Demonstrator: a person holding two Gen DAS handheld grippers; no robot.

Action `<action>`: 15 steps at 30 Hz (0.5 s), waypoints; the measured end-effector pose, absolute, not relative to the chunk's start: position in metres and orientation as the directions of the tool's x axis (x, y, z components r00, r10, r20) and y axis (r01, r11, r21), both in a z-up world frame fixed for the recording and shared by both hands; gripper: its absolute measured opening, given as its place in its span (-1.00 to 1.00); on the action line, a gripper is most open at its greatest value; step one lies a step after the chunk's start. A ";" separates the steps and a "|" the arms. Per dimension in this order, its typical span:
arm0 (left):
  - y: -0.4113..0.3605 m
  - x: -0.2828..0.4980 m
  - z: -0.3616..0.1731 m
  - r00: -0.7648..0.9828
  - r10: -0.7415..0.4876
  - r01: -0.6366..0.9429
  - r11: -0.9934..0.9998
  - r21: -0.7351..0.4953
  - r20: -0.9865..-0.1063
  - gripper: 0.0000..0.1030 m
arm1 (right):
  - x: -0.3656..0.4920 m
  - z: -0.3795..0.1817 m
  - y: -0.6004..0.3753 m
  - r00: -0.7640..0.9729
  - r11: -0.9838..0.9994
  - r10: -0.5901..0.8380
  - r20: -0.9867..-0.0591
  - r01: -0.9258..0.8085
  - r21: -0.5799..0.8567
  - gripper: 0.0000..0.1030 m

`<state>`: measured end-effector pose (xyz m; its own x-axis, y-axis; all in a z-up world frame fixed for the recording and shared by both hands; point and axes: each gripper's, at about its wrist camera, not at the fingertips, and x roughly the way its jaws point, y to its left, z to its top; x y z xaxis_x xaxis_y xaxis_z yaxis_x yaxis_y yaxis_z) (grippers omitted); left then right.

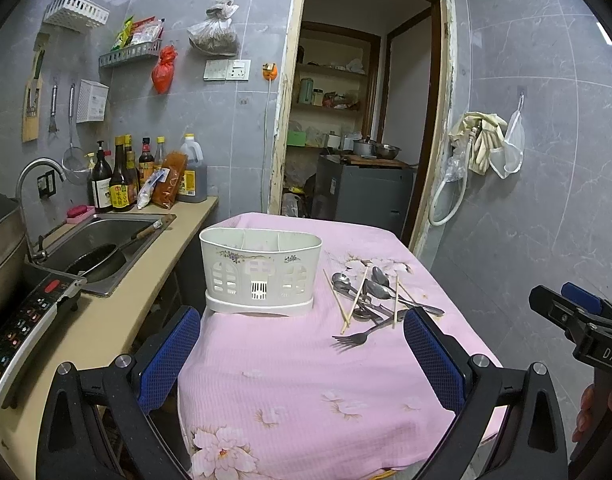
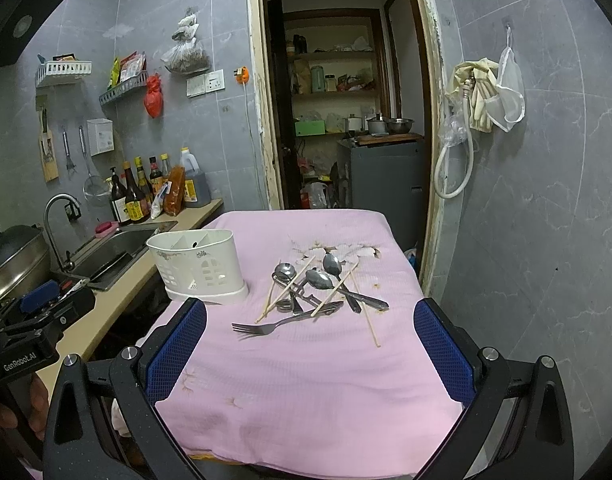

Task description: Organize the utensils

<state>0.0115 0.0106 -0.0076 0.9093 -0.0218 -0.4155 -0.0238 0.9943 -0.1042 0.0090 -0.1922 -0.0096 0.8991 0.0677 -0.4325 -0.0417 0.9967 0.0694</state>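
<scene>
A white utensil holder (image 1: 261,274) (image 2: 198,266) with inner dividers stands upright on the pink-covered table (image 1: 306,380) (image 2: 314,380), towards its left. Right of it lies a loose pile of metal spoons (image 1: 376,284) (image 2: 322,278), wooden chopsticks (image 1: 356,296) (image 2: 284,290) and a fork (image 1: 356,337) (image 2: 262,326). My left gripper (image 1: 302,344) hovers open near the table's front edge, nothing between its blue pads. My right gripper (image 2: 310,340) is open too, short of the pile, and also shows at the right edge (image 1: 578,320) of the left wrist view.
A counter on the left carries a sink (image 1: 106,240) holding a black pan, sauce bottles (image 1: 146,172), an induction cooker (image 1: 26,328) and a steel pot (image 2: 14,260). An open doorway (image 1: 366,120) lies behind the table. Gloves and a hose hang on the right wall (image 1: 482,144).
</scene>
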 end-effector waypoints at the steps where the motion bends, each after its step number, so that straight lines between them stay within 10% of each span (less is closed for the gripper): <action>1: 0.010 0.012 -0.007 0.910 -0.021 -0.023 0.994 -0.103 -0.415 0.99 | 0.009 -0.009 -0.192 0.899 0.997 0.067 -0.432 -0.042 0.069 0.98; 15: 0.009 0.029 0.000 0.908 -0.025 -0.016 0.995 -0.095 -0.418 0.99 | 0.014 0.001 -0.200 0.903 0.996 0.067 -0.425 -0.036 0.079 0.98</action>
